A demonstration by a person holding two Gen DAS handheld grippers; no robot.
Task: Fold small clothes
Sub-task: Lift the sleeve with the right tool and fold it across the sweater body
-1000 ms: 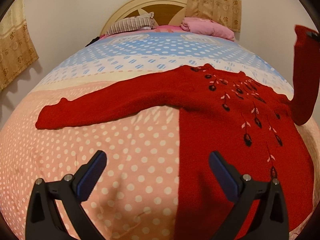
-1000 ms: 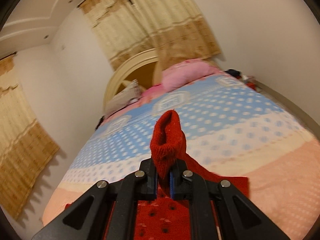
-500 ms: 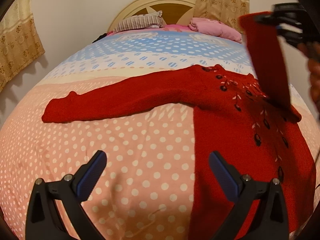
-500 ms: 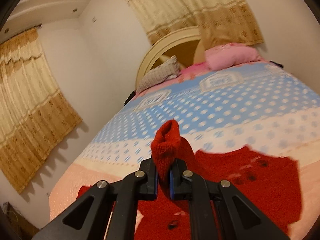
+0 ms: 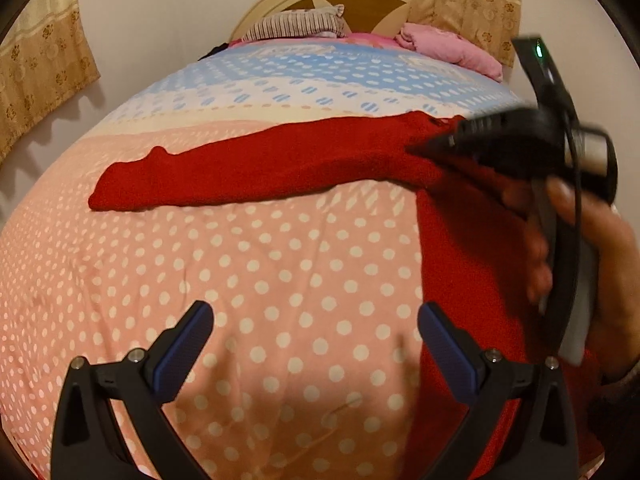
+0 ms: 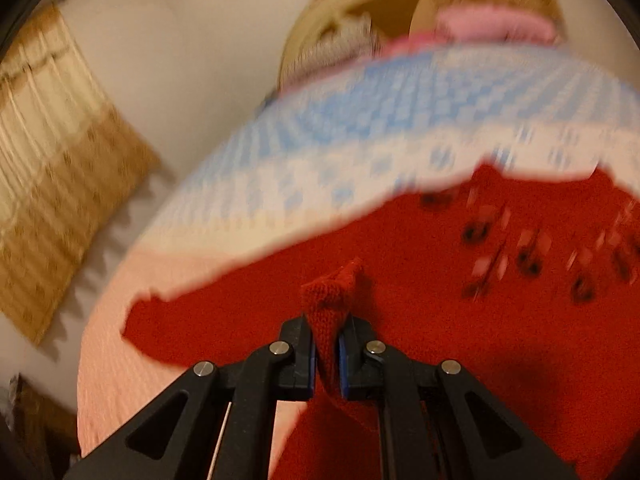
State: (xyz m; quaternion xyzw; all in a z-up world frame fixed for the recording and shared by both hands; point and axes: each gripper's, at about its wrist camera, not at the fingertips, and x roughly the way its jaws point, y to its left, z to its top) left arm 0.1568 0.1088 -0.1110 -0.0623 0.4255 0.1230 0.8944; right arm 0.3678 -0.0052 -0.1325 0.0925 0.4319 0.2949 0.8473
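My right hand-held gripper [image 6: 328, 354] has swung down from high over the bed to low above the red sweater [image 6: 460, 320], bringing the sleeve cuff [image 6: 334, 300] with it. A second ago that cuff hung against the far wall and curtains; now, in the right wrist view, it sits at lower centre of the frame with the sweater's body right behind it. The jaws are pressed together on the cuff, the knit bunched up between the pads. In the left wrist view the same gripper [image 5: 448, 142] now crosses the right side of the frame, my hand [image 5: 592, 248] behind it, covering much of the sweater's front.

My left hand-held gripper [image 5: 316, 344] is spread wide and holds nothing, hovering at the bottom of the frame over the pink dotted bedspread [image 5: 260, 264]. The sweater lies flat on the bed at right, its other sleeve [image 5: 248, 172] stretched out toward the left of the frame.

I judge this to be the first fold: one sleeve carried across the chest, not yet laid down or let go. The far sleeve and the body fold remain.
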